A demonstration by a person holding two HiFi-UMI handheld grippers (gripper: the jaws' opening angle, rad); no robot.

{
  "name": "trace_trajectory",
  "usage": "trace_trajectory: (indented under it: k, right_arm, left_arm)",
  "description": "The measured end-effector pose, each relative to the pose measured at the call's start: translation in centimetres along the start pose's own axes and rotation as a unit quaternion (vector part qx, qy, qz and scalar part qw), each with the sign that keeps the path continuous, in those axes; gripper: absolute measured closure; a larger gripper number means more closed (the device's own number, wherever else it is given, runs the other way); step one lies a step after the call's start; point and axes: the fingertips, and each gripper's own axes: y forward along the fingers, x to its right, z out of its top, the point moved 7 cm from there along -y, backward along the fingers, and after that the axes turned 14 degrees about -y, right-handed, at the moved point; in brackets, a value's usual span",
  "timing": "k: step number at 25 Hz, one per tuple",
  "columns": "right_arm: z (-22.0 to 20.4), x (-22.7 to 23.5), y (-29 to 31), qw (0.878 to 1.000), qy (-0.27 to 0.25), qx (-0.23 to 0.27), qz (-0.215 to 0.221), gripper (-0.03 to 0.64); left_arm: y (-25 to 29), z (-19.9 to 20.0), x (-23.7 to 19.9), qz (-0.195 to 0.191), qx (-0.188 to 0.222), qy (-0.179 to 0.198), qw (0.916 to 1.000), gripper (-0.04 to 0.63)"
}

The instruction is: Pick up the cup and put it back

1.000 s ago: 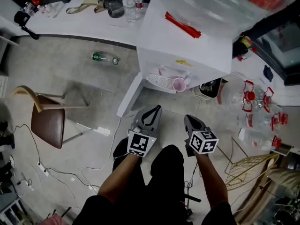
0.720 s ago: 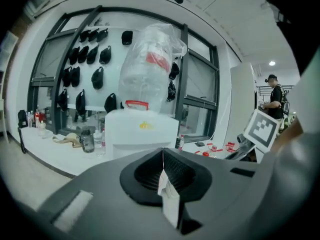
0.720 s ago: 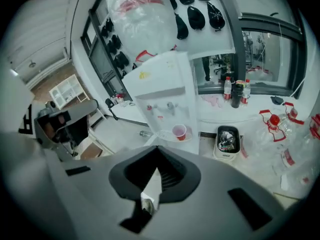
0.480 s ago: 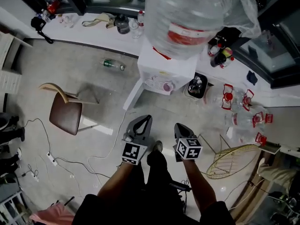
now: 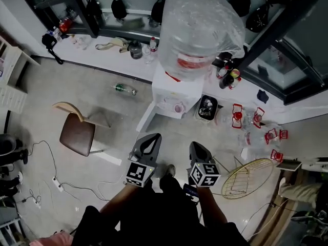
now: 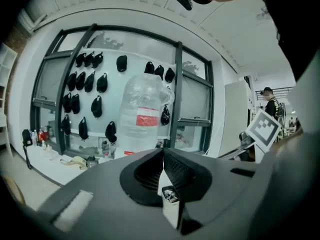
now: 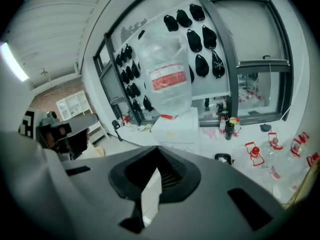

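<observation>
Standing well back from the water dispenser (image 5: 177,88), I have both claws raised in front of me and neither one carries anything. My left claw (image 5: 152,137) has its jaws pressed tip to tip, and my right claw (image 5: 197,146) is closed down the same way, with only air behind the tips. The cup (image 5: 179,108) sits in the dispenser's recess on the drip tray, well apart from both claws.

The main risk I see is going in with the jaws closed like this: a closed tip would push the cup, not straddle it, and so light a thing would likely tip or slide off the tray. The recess looks tight, so a wide claw could also catch its walls. Underfoot, the cable (image 5: 77,186) and the bottle on the floor (image 5: 124,89) could trip me as I step in.

The cup is small, round and pink, probably smooth plastic, with its mouth facing up. The dispenser is a white, hard-edged box. On top of it stands the water jug (image 5: 197,29), clear and bulbous with a red label, under crinkled plastic film. My jaw pads are black and ribbed, which should bite well on a slick wall.
</observation>
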Motion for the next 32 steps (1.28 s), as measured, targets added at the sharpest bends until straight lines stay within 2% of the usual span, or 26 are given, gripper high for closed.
trace_trajectory:
  k: [7,13,32]
  right_arm:
    - [5.8,-2.2,-6.3,0.995,-0.036,0.087,-0.029,0.621]
    - [7.9,-3.2,-10.5,0.986,-0.059,0.144,-0.058,0.621]
    - [7.1,-3.6,-10.9,0.986,-0.06,0.14,-0.07,0.623]
  left_arm:
    - [-2.8,4.5,1.6,-0.007,0.04,0.023,0.9989,0.588]
    - [-4.7,5.1,3.0,-0.013,0.063,0.022,0.9977,0.588]
    - [-5.1,5.1,3.1,-0.019,0.066,0.019,0.9975,0.588]
